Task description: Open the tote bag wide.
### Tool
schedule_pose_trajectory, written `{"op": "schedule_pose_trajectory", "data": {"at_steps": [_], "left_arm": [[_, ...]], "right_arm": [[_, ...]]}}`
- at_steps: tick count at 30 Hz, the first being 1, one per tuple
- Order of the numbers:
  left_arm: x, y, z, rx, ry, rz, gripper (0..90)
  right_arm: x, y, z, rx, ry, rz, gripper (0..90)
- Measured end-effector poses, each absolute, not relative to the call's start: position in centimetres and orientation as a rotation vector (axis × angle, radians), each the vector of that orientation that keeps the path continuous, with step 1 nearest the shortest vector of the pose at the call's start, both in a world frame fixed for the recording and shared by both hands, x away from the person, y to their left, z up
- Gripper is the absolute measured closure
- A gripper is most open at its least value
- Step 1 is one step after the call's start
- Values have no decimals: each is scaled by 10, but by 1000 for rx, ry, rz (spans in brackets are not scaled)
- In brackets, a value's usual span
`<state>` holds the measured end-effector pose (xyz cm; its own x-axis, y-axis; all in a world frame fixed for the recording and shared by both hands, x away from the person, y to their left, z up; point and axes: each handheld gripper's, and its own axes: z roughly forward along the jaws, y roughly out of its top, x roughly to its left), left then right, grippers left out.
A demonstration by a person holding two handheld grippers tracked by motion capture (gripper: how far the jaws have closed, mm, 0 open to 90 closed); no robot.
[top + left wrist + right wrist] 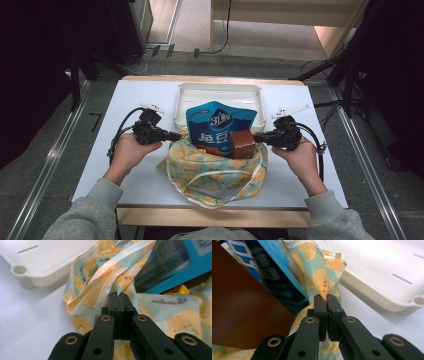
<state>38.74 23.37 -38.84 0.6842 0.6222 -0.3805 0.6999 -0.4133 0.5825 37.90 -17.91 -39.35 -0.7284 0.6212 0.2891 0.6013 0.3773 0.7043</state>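
Between both claws — left claw (120,297), right claw (327,298) — hangs the bag (215,167), apparently pinched

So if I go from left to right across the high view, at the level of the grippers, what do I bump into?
Left gripper → blue snack packet → brown box → right gripper, both pinching the edges of the lemon-print cloth bag.

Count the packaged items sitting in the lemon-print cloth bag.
2. A blue foil snack pouch stands upright toward the bag's left and centre; a brown cardboard box leans against its lower right. The lemon-print cloth bag may hide more beneath them.
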Motion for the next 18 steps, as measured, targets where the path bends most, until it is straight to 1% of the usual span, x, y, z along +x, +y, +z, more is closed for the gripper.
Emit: {"op": "schedule_pose_trajectory", "data": {"at_steps": [18], "left_arm": [[392,235,-417,2149,1053,-186,900]], "right_arm": [[383,-178,-432,1195,2611,1244,898]]}}
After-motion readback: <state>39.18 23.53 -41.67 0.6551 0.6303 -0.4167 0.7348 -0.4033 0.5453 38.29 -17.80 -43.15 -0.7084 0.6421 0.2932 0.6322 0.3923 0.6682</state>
